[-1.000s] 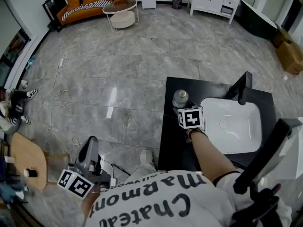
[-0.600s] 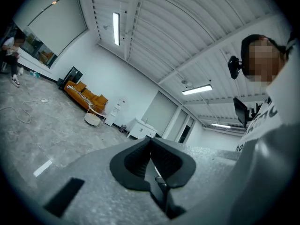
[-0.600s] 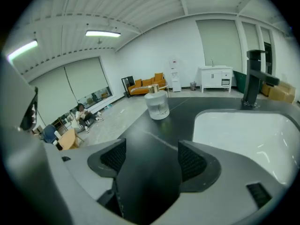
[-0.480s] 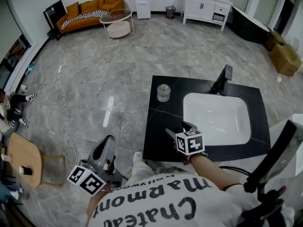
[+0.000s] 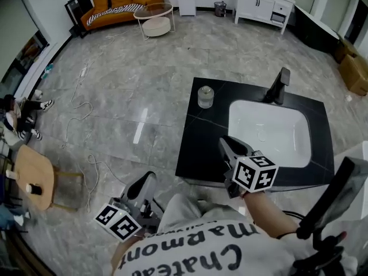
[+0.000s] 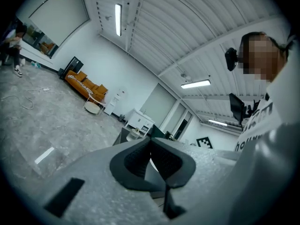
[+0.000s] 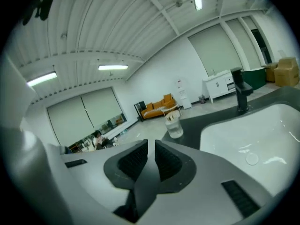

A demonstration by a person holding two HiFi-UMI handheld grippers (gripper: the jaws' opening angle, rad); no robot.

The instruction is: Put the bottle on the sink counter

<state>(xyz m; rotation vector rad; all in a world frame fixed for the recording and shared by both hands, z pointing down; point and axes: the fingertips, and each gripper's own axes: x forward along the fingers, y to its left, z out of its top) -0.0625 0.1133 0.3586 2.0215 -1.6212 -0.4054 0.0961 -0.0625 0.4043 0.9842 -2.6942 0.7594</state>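
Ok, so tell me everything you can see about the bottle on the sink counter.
The bottle is small, squat and clear, glass or plastic by its look, with a pale cap. It stands upright on the black counter near its far left corner, left of the white basin, apart from the faucet. Only the counter touches it.

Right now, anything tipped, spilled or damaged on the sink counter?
Nothing stands out. The bottle stands upright near the far left corner of the counter, clear of the basin, with no spill visible. The right gripper is off it, its jaws closing on nothing.
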